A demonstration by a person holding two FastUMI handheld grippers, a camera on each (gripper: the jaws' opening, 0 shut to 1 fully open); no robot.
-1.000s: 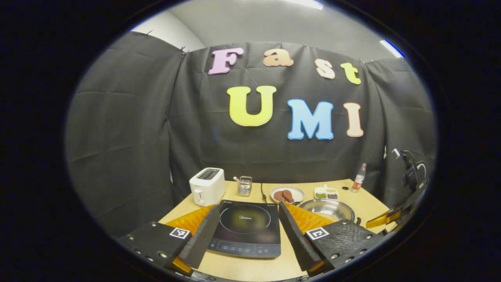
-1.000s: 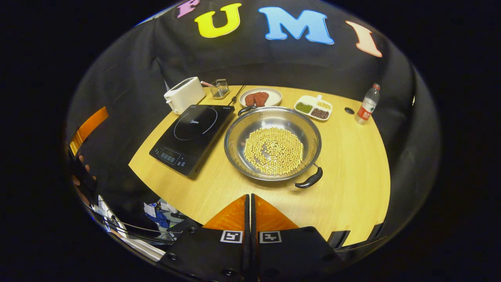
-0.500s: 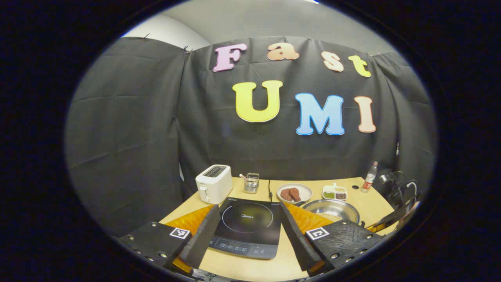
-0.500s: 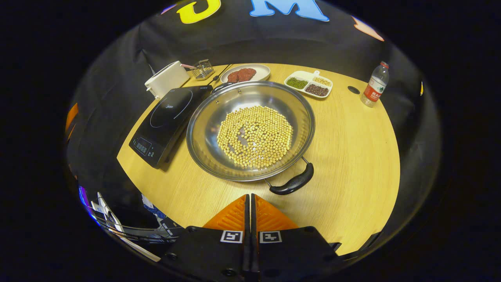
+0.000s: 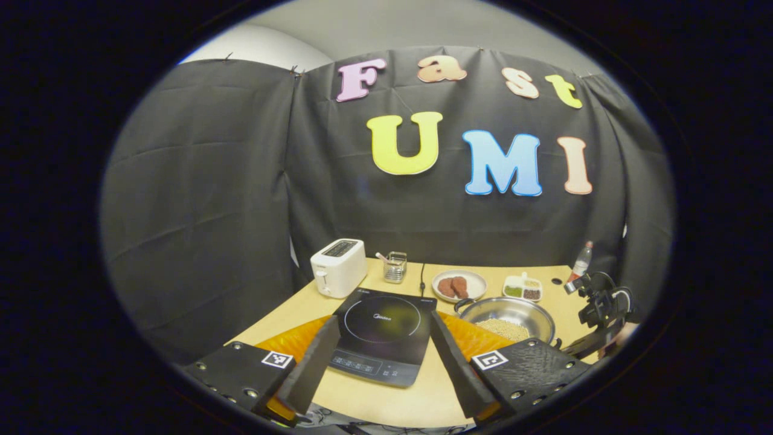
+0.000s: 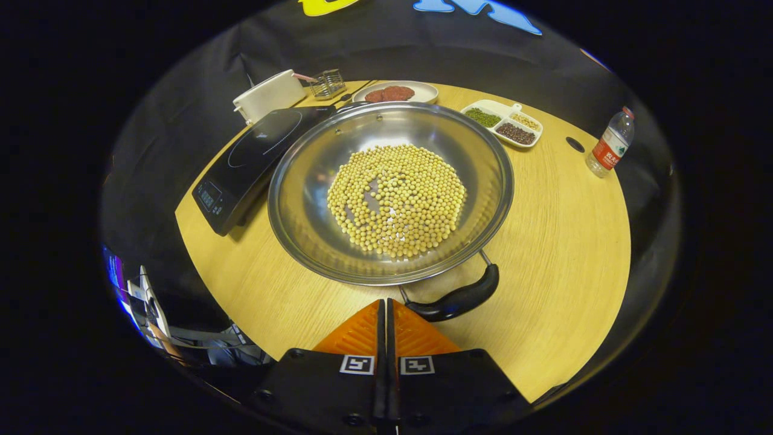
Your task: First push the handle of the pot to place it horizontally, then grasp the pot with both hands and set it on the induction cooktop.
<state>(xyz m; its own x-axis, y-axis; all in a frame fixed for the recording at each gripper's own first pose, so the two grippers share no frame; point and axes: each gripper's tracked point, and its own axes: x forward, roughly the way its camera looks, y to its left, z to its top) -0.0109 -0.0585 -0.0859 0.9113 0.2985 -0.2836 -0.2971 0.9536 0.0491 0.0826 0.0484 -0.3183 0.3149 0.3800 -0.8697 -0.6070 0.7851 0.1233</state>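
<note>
My right gripper point(image 6: 386, 314) jaws are clenched, empty, just short of the pot's handle point(image 6: 459, 299). The round steel pot point(image 6: 314, 181) of beans sits beside the flat glassy induction cooktop point(image 6: 253, 151). My left gripper point(image 5: 383, 368) jaws stand released; bare wood-grain desk point(image 6: 561, 241) lies beyond the pot.

Along the far edge of the wooden tabletop point(image 6: 561, 241) stand a white toaster point(image 6: 270, 95), a small wire holder point(image 6: 328, 83), a plate of meat patties point(image 6: 395, 92), a divided dish point(image 6: 505, 116) and a water bottle point(image 6: 610, 145).
</note>
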